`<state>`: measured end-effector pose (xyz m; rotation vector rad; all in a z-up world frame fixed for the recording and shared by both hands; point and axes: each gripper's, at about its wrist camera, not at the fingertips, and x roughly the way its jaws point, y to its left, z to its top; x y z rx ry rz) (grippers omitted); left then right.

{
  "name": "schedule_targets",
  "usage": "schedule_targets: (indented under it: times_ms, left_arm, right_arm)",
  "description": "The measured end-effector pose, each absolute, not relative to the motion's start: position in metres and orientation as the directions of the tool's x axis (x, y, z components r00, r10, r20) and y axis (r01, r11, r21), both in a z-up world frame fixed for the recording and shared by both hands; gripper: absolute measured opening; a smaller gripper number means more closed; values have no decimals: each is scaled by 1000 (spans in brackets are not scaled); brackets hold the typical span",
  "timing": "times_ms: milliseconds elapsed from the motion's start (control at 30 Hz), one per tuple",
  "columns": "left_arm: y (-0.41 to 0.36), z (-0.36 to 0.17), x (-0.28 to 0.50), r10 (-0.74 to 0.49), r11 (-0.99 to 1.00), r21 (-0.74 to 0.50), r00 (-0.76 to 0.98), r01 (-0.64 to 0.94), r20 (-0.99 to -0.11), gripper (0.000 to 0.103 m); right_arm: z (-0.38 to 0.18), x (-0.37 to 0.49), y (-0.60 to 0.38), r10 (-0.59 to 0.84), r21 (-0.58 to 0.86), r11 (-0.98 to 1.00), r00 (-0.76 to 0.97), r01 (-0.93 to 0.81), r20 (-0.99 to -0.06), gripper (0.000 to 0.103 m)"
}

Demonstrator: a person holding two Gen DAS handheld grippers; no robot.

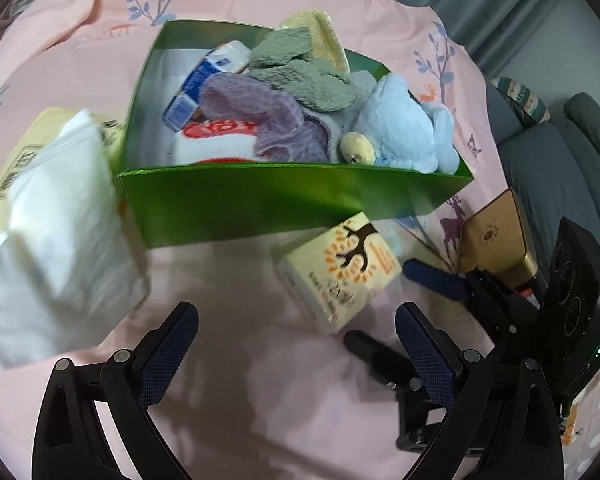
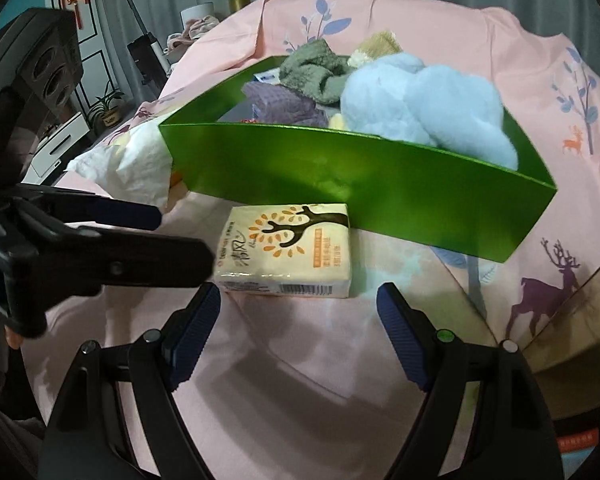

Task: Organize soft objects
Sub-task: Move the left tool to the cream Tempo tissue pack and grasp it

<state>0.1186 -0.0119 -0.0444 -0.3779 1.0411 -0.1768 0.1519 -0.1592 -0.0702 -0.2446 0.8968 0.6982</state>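
A green box stands on the pink sheet, holding a blue plush toy, grey and purple cloths and tissue packs. A cream tissue pack with a tree print lies on the sheet just in front of the box. My right gripper is open, its fingertips just short of this pack. My left gripper is open with nothing between its fingers, the pack just beyond its right finger. A large white tissue bundle lies left of the box.
The pink printed sheet covers the surface. A gold box sits at the right edge. In the right wrist view the other gripper reaches in from the left. A grey sofa lies beyond the right edge.
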Motion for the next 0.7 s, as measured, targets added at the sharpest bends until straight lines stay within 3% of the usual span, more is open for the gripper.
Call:
schedule_targets:
  times_ms: [333, 433, 500, 567, 633, 700]
  left_arm:
    - [-20, -54, 139, -324, 922, -385, 483, -31, -814, 99]
    - [-20, -57, 141, -337, 917, -397, 483, -23, -808, 98]
    - [-22, -59, 141, -333, 921, -389, 480, -21, -812, 94]
    - [-23, -59, 141, -329, 924, -382, 482, -14, -812, 92]
    - [-26, -59, 140, -328, 929, -371, 483, 8, -812, 78]
    - [-29, -58, 139, -312, 938, -345, 485, 22, -817, 77]
  right_arm:
    - [-77, 162, -149, 474, 123, 729, 368, -673, -800, 81]
    - [-75, 161, -150, 508, 150, 710, 353, -688, -786, 67]
    - [-76, 160, -149, 504, 144, 713, 358, -687, -786, 50]
    - [-76, 159, -147, 505, 140, 707, 356, -693, -787, 46]
    - [-75, 155, -144, 518, 143, 690, 345, -710, -783, 39]
    - [-75, 151, -140, 503, 112, 684, 355, -721, -788, 36]
